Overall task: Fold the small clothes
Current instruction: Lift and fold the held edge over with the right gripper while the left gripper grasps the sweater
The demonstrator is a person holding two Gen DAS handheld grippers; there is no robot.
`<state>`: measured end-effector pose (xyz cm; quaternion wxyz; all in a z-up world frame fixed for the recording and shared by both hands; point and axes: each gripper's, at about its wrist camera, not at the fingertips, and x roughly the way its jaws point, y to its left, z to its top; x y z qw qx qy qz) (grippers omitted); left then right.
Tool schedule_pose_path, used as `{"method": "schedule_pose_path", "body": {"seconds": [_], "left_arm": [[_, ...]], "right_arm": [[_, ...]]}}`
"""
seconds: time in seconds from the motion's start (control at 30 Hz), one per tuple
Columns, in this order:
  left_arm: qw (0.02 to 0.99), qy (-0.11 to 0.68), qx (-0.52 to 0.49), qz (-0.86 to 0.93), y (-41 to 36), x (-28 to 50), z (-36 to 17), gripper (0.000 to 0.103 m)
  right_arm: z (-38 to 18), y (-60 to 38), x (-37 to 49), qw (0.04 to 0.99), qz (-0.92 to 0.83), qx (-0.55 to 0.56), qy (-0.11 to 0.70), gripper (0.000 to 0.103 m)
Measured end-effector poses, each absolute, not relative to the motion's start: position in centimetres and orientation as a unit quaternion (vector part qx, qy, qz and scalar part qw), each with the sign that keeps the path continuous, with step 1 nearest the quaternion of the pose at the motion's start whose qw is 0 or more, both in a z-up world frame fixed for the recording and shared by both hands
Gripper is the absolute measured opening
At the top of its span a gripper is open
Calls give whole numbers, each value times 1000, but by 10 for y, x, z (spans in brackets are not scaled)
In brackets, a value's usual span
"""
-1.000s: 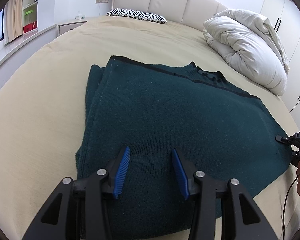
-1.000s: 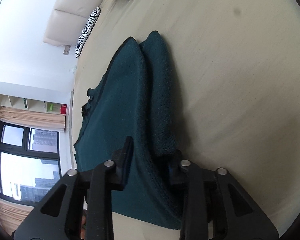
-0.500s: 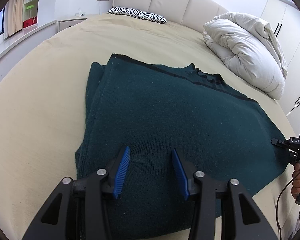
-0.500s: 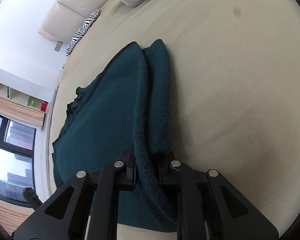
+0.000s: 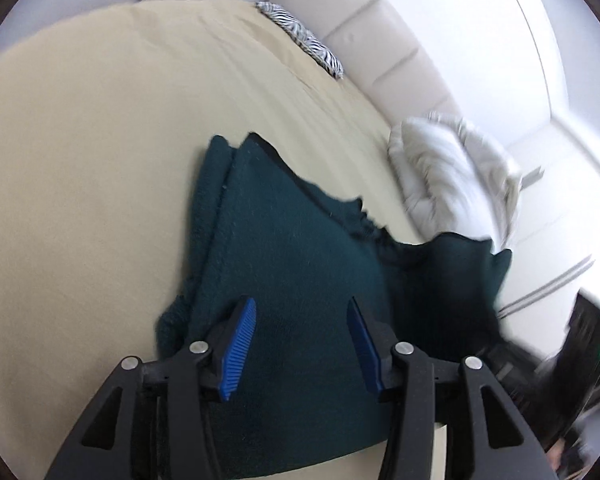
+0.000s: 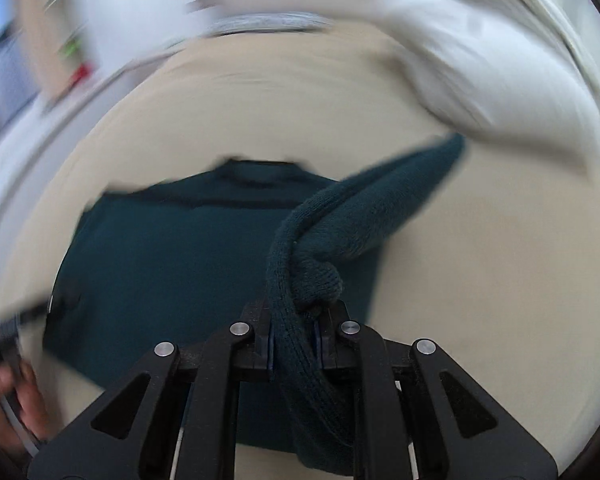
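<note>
Since the earlier frame the right gripper is lifting the dark green sweater's edge, clenching it; the left gripper, jaws just widening and grasping nothing, is hovering over the sweater, the white duvet lying at two o'clock on the beige bed.

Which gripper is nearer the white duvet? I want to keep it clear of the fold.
Right. The right gripper, shut on the sweater, has its lifted edge reaching toward the duvet. The left gripper hovers open over the sweater's near part, farther back.
</note>
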<state>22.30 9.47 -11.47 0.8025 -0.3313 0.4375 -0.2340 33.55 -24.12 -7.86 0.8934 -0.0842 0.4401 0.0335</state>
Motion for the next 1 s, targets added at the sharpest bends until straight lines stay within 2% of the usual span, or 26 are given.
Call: {"method": "schedule_pose_path", "body": {"seconds": [0.13,0.23,0.4,0.47,0.57,0.6,0.67,0.7,0.73,0.8,0.9,1.0], "left_arm": [[772,441,-374,-264,102,227,-118,57],[763,436,-384,-283,97,230,-113,67],[746,450,-390,-298,78,246,-109,68],[737,467,-373,-315,61,257,-108,72],[719,497,-358,-329,40,277,-114,72],[710,506,-358,-334,34,283,-118,70],[705,522,-348,-330,27,292,-122,52],[704,529,-340,-331,24,293,-123,34],[702,534,-334,-332,21,295,-125,26],[704,536,-327,-333,19,295,-126,16],[704,532,-333,-333,20,294,-128,14],[704,530,-334,-334,30,294,-129,14]], "right_arm": [[-110,-156,343,865,85,-193,456,11],[-121,-135,342,861,94,-205,456,11],[-125,-131,334,863,93,-225,443,11],[-124,-130,332,867,93,-225,435,11],[-132,-122,325,870,100,-228,426,12],[-132,-121,322,870,102,-233,423,12],[-133,-120,316,868,105,-246,418,12],[-135,-119,314,868,107,-250,416,12],[-135,-120,311,868,108,-251,416,12],[-136,-121,305,866,113,-245,421,13],[-134,-124,296,859,136,-227,439,20],[-117,-129,273,861,179,-189,436,36]]}}
